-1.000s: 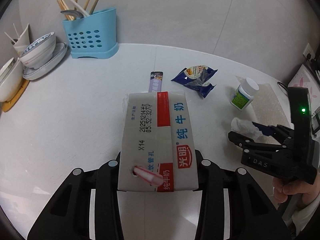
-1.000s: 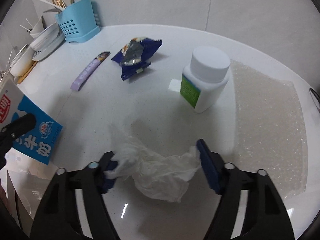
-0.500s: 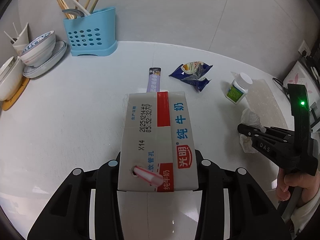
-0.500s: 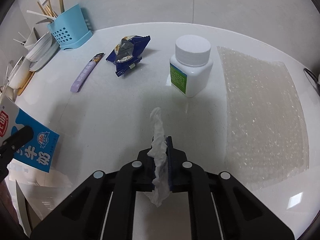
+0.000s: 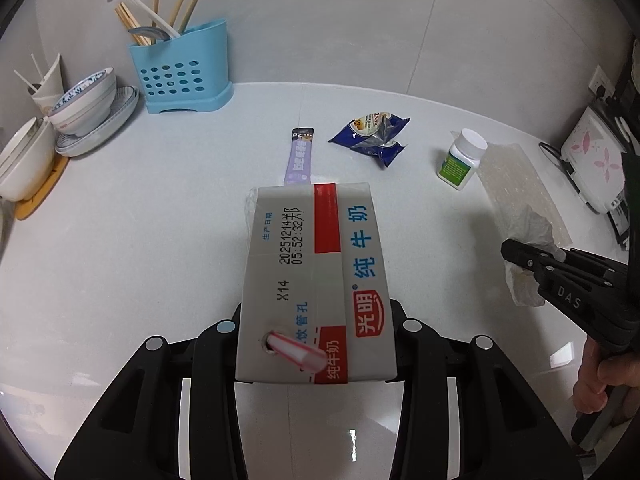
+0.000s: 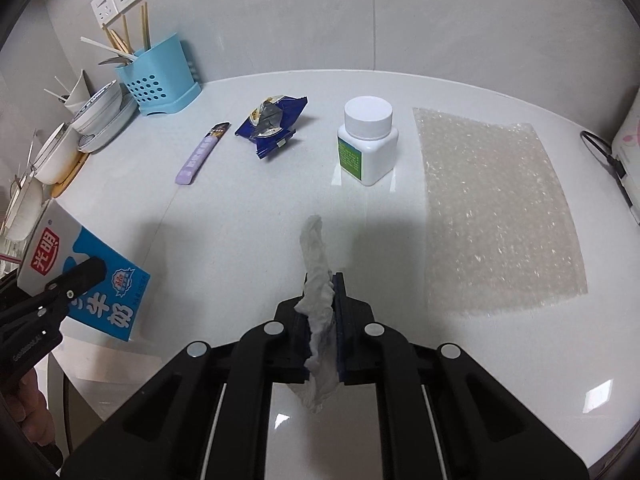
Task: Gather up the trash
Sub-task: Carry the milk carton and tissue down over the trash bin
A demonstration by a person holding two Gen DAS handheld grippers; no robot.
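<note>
A: Where's the trash?
B: Left gripper [image 5: 316,344] clamps the white-and-blue milk carton [image 5: 316,280]; right gripper [image 6: 322,312] pinches crumpled white tissue [image 6: 318,280], both above the white table's [image 6: 240,208] near edge

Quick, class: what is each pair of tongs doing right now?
Left tongs: closed on the milk carton.
Right tongs: shut on the crumpled tissue.

You see a milk carton [image 5: 316,280] in grey, red and blue, a dark blue snack wrapper [image 5: 370,136] and a lilac sachet [image 5: 299,158]. Your perforated holder [image 5: 182,76] is sky blue; the white bottle [image 6: 368,140] has a green label.
</note>
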